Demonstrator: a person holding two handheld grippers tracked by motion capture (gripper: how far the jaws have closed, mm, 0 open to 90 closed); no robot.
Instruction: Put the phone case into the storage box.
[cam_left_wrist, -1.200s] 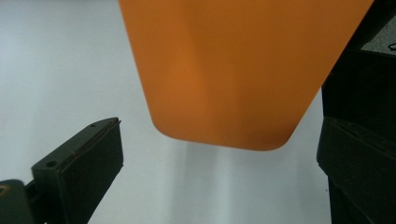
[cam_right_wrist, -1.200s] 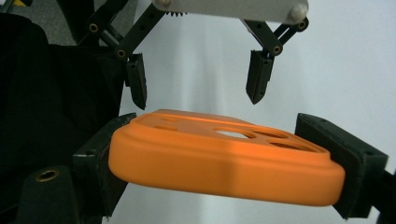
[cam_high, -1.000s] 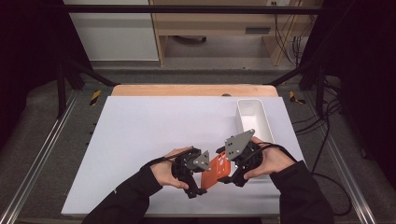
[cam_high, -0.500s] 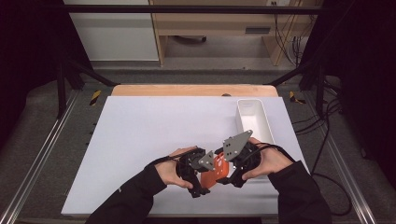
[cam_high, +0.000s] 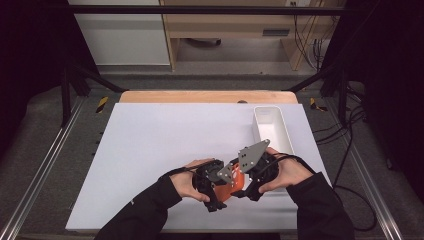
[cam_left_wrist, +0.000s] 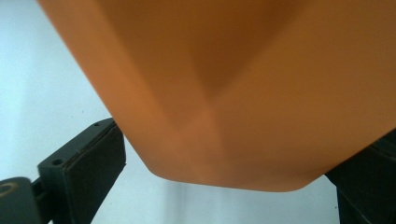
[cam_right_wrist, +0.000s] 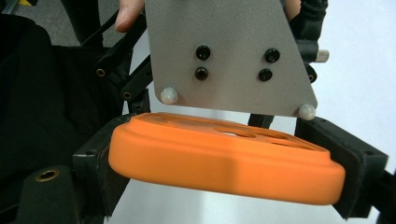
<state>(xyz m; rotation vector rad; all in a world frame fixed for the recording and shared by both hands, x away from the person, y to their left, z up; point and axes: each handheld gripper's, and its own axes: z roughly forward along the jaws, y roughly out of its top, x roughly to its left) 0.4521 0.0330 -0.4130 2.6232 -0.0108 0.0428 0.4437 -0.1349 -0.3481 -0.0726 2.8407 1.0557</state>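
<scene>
while your left gripper (cam_high: 214, 192) brings its open jaws around the orange piece (cam_high: 237, 181) without pinching it, your right gripper (cam_high: 248, 189) clamps it at the table's (cam_high: 150, 145) near edge; letting go early would drop it short of the white bin (cam_high: 270, 127).

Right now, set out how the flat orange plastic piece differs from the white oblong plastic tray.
The flat orange plastic piece is a slab with holes; the white oblong plastic tray is an open, walled bin. The piece is clamped in the right tool; the tray stands free on the white table. Both have rounded corners.
</scene>
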